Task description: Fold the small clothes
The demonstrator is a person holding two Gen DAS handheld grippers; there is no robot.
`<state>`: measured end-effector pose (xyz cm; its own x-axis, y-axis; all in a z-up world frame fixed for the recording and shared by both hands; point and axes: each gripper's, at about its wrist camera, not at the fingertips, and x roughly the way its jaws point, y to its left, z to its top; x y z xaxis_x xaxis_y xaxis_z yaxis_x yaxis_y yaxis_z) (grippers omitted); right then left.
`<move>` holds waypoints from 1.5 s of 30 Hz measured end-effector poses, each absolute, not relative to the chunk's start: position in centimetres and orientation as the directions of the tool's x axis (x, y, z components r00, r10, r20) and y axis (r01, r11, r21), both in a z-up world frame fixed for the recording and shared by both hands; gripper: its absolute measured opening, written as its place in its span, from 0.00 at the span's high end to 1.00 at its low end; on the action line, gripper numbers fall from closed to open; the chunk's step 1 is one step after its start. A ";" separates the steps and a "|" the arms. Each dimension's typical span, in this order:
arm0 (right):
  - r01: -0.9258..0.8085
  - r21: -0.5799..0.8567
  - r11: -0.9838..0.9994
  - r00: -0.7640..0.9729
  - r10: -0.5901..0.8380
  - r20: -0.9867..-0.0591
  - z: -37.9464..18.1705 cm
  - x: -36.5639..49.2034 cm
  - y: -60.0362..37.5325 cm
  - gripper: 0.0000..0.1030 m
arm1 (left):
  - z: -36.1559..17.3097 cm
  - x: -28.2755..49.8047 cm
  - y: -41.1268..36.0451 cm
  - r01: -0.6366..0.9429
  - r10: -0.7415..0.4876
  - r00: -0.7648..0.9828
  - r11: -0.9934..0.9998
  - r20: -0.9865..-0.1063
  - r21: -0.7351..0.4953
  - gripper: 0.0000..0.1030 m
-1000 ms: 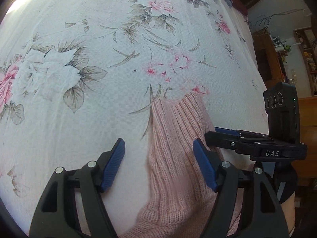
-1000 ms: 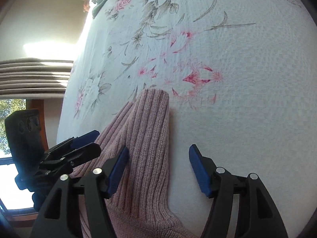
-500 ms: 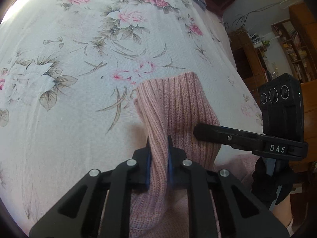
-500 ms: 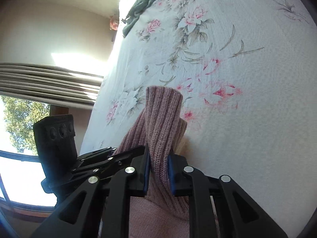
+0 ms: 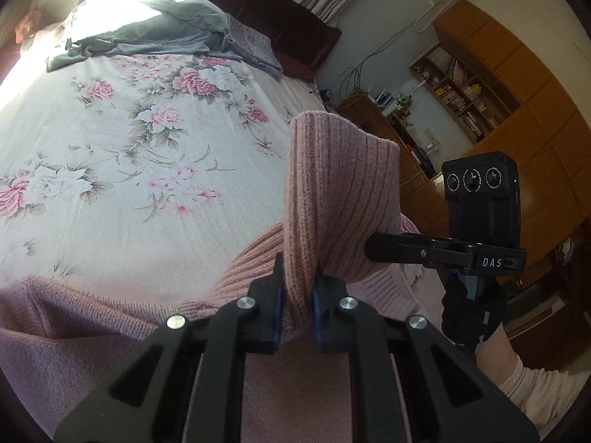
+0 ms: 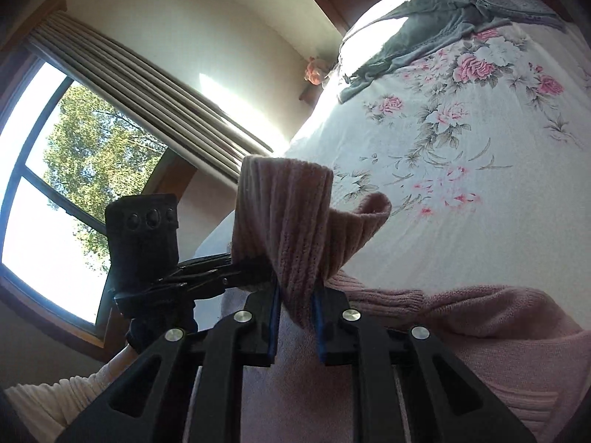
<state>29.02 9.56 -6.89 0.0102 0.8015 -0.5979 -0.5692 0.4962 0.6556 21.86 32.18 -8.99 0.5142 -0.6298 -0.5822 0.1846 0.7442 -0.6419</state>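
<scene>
Both grippers are clamped on the same ribbed end of the pink sweater (image 5: 343, 192), lifted clear of the bed (image 5: 122, 170) at the centre of each frame. The left gripper (image 5: 298, 297) pinches one fold of the knit between its blue pads; the right gripper (image 6: 295, 306) pinches another just beside it, so the cloth stands up in a twisted column between them. The rest of the sweater trails across the lower part of both frames, some of it on the bedspread.

The risk, as I see it, is that the grips sit so close together that the end stays bunched; laid down like that, the fold would come out crooked or lumpy. The loose knit could also slide out of a pinch if the trailing part drags on the bedspread.

The left view shows shelves (image 5: 454, 88) and a wardrobe at upper right, and the right gripper's handle in a dark-gloved hand (image 5: 469, 313). The right view instead shows the window (image 6: 55, 192) and curtain at left, and a second flap of the knit curling toward the frame's centre right.
</scene>
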 end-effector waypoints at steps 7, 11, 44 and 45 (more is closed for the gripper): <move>-0.646 0.565 0.513 0.025 0.754 -0.656 -7.3 20.5 7.6 0.85 | -9.4 15.1 30.4 0.250 -0.625 0.509 0.765 -0.591 -0.593 0.86; -0.666 0.501 0.553 0.023 0.686 -0.727 -9.7 17.5 7.1 0.85 | -12.2 12.5 29.4 0.254 -0.619 0.476 0.777 -0.625 -0.576 0.84; -0.612 0.544 0.574 -0.066 0.649 -0.758 -13.2 16.2 11.0 0.59 | -13.0 13.8 41.2 -0.008 -0.458 0.646 0.796 -0.611 -0.605 0.51; -0.600 0.557 0.574 -0.070 0.656 -0.751 -13.3 16.3 11.1 0.58 | -13.2 14.6 41.6 -0.031 -0.445 0.644 0.798 -0.623 -0.602 0.51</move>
<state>16.33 11.12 -13.29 -0.0696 0.6565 -0.7511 -0.6000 0.5740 0.5572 14.65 41.62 -13.21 0.6435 -0.4449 -0.6229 -0.0313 0.7978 -0.6021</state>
